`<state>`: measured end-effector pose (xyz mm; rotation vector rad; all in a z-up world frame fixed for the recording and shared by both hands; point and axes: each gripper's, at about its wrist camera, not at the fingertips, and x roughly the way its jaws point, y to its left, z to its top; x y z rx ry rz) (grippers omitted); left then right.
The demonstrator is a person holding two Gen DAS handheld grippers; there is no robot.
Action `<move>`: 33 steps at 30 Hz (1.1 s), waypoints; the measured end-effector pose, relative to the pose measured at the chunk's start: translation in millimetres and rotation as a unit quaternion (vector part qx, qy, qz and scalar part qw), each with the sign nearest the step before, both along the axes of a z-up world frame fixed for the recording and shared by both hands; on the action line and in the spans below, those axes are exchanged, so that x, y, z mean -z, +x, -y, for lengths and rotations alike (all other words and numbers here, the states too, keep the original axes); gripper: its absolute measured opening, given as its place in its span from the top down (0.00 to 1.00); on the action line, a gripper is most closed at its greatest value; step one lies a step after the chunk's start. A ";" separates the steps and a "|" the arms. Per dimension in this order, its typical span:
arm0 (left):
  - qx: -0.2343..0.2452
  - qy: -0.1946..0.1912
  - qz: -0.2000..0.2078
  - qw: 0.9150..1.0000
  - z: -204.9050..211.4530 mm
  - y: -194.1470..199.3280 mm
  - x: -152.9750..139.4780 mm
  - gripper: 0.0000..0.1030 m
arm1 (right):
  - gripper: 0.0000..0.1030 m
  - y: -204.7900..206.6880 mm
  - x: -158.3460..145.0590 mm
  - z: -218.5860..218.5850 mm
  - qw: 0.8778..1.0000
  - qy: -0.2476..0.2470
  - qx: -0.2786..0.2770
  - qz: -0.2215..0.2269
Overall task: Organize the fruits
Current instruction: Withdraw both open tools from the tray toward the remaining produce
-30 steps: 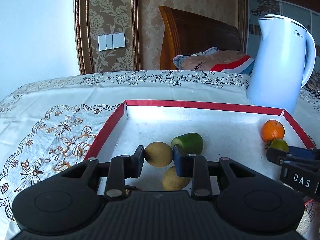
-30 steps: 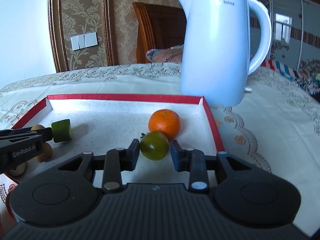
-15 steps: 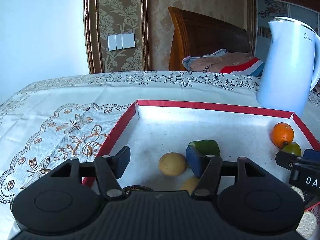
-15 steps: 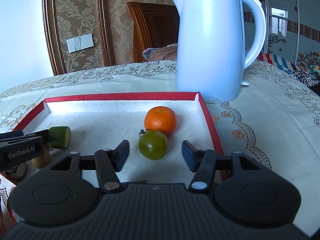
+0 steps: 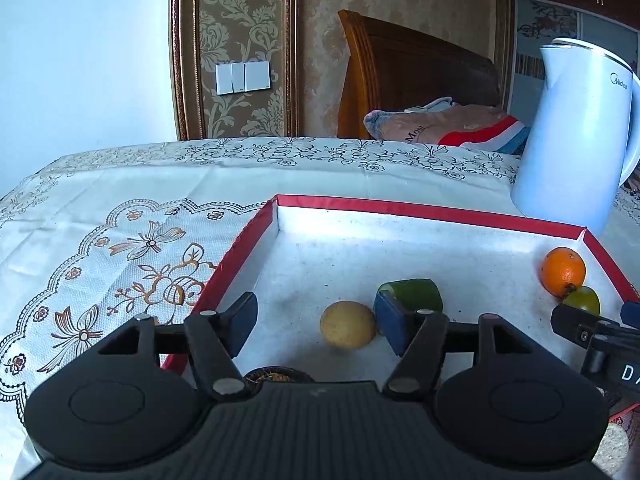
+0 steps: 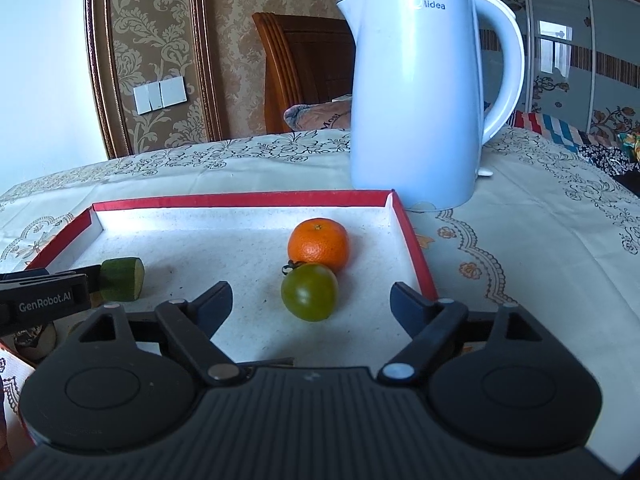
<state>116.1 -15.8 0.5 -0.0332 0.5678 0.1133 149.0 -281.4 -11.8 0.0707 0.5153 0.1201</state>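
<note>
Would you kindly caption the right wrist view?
Right tool opening around a green tomato beside an orange.

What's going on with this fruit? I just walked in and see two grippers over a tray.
A person is sorting fruit in a red-edged tray. The left hand-held gripper is opening around a yellowish round fruit; the right hand-held gripper is opening around a green tomato that touches a mandarin. Neither fruit is gripped.

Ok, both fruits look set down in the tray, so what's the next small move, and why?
Probably draw both grippers straight back. The left gripper and right gripper have jaws opening, and the yellow fruit and green tomato sit free on the tray, untouched. Backing out avoids nudging them.
</note>
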 end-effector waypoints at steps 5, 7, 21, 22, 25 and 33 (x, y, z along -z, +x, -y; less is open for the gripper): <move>0.001 0.005 0.001 1.000 1.0 -1.7 0.1 0.34 | 0.11 -2.7 -0.4 2.8 1.000 0.006 0.004 0.005; -0.001 0.011 0.005 1.000 1.0 -3.2 0.1 0.25 | 0.09 -3.7 0.0 4.2 1.000 0.009 0.006 0.006; 0.044 0.044 0.022 0.998 14.0 -21.9 -1.3 0.24 | 0.00 -21.6 -4.4 5.6 0.999 0.004 0.005 0.044; 0.044 0.041 0.023 0.998 12.7 -23.8 -2.0 0.24 | 0.00 -23.5 -4.7 5.6 0.999 0.002 0.005 0.047; 0.041 0.028 0.025 0.998 6.5 -30.3 -4.4 0.23 | 0.00 -30.3 -6.1 5.8 0.998 -0.003 0.005 0.059; 0.029 -0.003 0.025 0.999 -7.2 -42.3 -7.3 0.23 | 0.00 -40.4 -7.7 5.0 0.998 -0.007 -0.001 0.069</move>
